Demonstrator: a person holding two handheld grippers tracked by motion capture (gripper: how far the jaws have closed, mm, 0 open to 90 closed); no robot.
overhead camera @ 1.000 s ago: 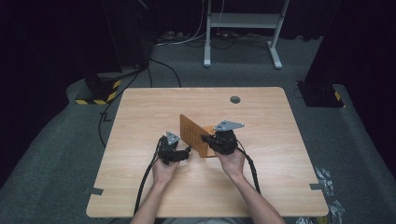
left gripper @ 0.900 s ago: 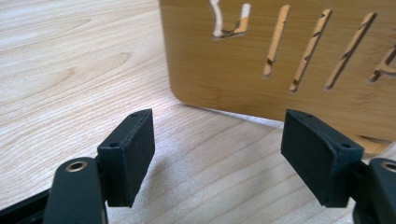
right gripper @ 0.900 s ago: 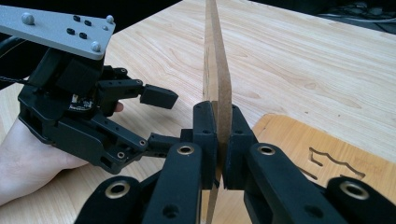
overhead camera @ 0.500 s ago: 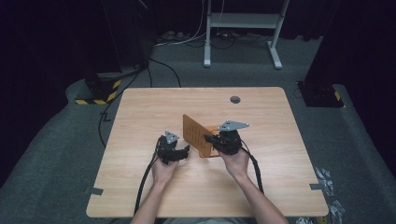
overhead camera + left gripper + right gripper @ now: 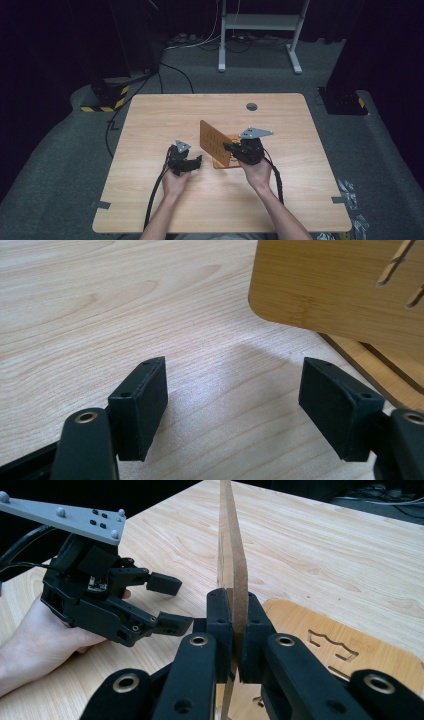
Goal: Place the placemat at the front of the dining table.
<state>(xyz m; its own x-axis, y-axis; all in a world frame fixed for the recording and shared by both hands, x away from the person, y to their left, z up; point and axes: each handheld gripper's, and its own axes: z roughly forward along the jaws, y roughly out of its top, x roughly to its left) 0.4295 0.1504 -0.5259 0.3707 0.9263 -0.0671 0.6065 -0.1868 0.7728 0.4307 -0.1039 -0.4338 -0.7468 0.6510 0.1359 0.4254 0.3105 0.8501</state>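
Holding the upright wooden panel (image 5: 232, 555) on edge, my right claw (image 5: 234, 625) has both pads clamped against its faces. The panel stands over the flat slotted base board (image 5: 227, 160), which lies on the counter (image 5: 150, 125) near its middle. My left claw (image 5: 192, 162) rests just left of the panel, jaws spread wide with nothing between them, bare counter beneath.

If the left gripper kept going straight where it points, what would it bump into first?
Probably the upright wooden board that the right gripper pinches; the left gripper is open and aims toward its lower corner, though depth is unclear.
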